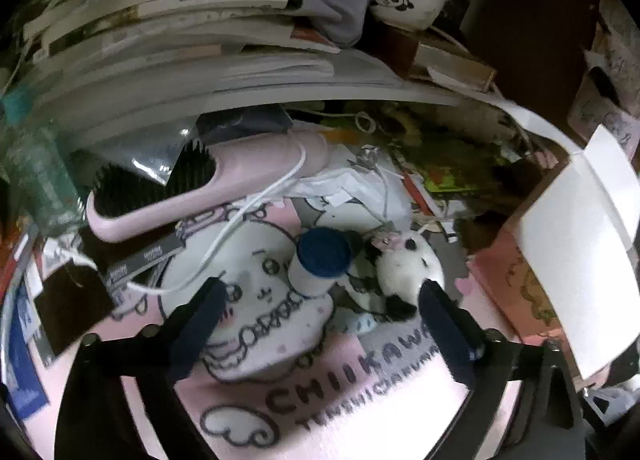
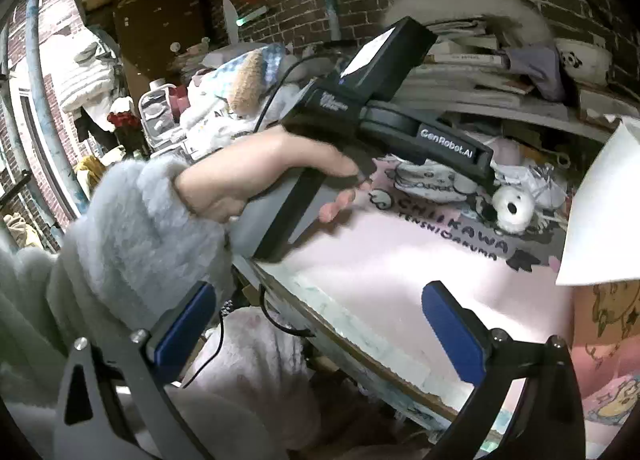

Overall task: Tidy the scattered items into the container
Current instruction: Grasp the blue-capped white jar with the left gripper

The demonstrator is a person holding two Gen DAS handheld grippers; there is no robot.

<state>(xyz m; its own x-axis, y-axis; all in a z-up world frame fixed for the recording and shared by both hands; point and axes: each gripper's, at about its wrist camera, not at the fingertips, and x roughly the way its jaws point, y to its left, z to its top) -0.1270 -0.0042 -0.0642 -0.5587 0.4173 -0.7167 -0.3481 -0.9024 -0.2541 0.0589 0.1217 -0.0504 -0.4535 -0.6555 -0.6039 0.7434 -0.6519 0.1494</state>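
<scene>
While left gripper is hovering wide open over the pink mat, nothing is sitting between its pads
left state: jaws spread wide, holding nothing, pointing at the clutter at 12 o'clock
right state: right gripper is also gaping wide, empty, hanging off the table edge near the person's fluffy sleeve
hand: the person's hand is gripping the left tool's handle, seen from the right wrist view
bottle: small white bottle with blue cap is lying on the mat, cap facing the camera, just ahead of the left fingertips at 12 o'clock
bottle handling: judging rigid, light, smooth and round, so likely rolling if nudged; pinching across the white body behind the cap looks safest
panda plush: panda plush is lying just beside the bottle at 2 o'clock, close to the right-hand finger
plush handling: judging soft, light, squashy, not fragile; grabbing the round head or body middle should be holding fine, fur giving good grip
brush: pink hairbrush is lying at 10 o'clock, white cable draped over it
brush handling: judging stiff, longer, heavier; taking the handle, cable possibly snagging
container: white-lidded pink box is standing at 3 o'clock, lid up, probably the container
risk: cable tangling, bottle rolling off
</scene>
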